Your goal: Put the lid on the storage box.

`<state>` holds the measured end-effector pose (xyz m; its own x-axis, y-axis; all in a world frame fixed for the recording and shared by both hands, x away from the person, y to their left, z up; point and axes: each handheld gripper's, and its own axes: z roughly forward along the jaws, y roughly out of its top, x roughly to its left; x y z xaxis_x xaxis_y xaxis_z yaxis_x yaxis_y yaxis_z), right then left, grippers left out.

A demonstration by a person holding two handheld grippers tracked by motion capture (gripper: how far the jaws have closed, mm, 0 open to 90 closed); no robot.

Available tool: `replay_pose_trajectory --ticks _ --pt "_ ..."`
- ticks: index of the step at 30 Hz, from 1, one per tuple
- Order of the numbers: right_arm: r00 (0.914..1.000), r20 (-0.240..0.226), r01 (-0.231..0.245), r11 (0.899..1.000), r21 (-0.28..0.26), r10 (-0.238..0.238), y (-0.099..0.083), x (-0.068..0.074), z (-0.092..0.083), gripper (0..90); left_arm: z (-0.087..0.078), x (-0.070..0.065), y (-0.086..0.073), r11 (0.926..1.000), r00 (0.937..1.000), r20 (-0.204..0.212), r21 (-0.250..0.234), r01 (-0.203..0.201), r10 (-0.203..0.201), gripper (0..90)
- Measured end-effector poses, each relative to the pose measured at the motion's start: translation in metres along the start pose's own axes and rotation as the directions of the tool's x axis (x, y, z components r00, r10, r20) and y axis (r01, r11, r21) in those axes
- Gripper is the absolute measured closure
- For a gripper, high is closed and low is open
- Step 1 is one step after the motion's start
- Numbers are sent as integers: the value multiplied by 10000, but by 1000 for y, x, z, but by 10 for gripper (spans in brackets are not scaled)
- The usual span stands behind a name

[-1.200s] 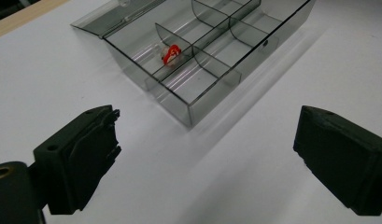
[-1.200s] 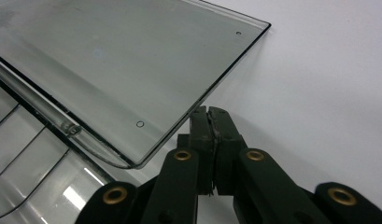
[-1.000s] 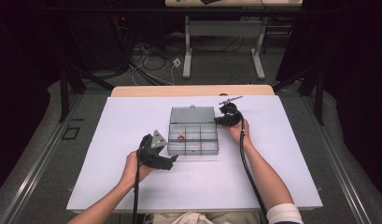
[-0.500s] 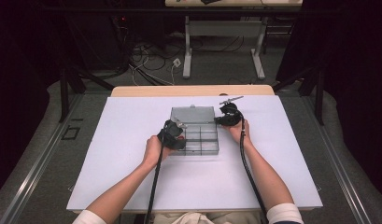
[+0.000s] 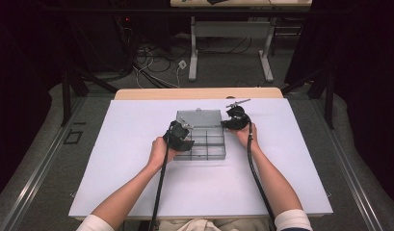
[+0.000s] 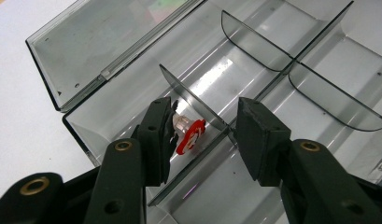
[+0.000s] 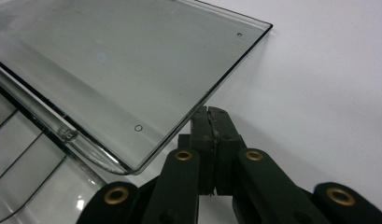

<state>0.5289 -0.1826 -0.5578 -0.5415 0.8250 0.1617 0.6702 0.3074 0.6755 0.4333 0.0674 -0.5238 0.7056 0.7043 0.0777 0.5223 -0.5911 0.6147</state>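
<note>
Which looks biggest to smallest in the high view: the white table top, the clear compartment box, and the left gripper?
1. White table top, by far the largest.
2. Clear compartment box, with its lid laid open behind it.
3. Left gripper, the smallest, though it sits above the box, nearer the camera, so it looks a bit bigger than it is.

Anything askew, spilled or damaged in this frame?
Nothing is spilled or broken. One oddity: the left gripper straddles a divider of the open box, so the small red part sits beside the left jaw, with the divider between it and the other jaw. The right gripper rests shut by the lid edge.
</note>
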Motion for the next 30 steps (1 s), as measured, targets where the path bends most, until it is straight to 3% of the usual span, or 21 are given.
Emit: replay_pose_trajectory --ticks 4,6,10,13,16,26,30 --pt "10000 23 36 10000 -5 -36 0 0 0 900 -1 -5 0 10000 9997 249 -78 -28 30 523" --pt "10000 -7 33 10000 -47 -33 0 0 0 900 1 -8 1 9996 9993 245 115 -272 270 519" --pt "10000 28 23 10000 10 -23 0 0 0 900 6 -10 3 9989 9994 -5 326 -345 345 552" --pt "10000 -10 3 10000 -11 -3 0 0 0 900 13 -12 1 9961 9988 317 783 -399 375 581" --pt "10000 -23 -81 10000 -36 81 0 0 0 900 17 -14 1 9959 9992 98 814 -404 398 564" --pt "9985 -243 -498 9979 -423 488 0 -3 1 900 16 -9 -1 9966 9971 649 688 -453 409 564" --pt "9983 -225 -552 9967 -592 539 1 -2 -1 900 16 -9 -1 9964 9967 673 681 -496 451 563"
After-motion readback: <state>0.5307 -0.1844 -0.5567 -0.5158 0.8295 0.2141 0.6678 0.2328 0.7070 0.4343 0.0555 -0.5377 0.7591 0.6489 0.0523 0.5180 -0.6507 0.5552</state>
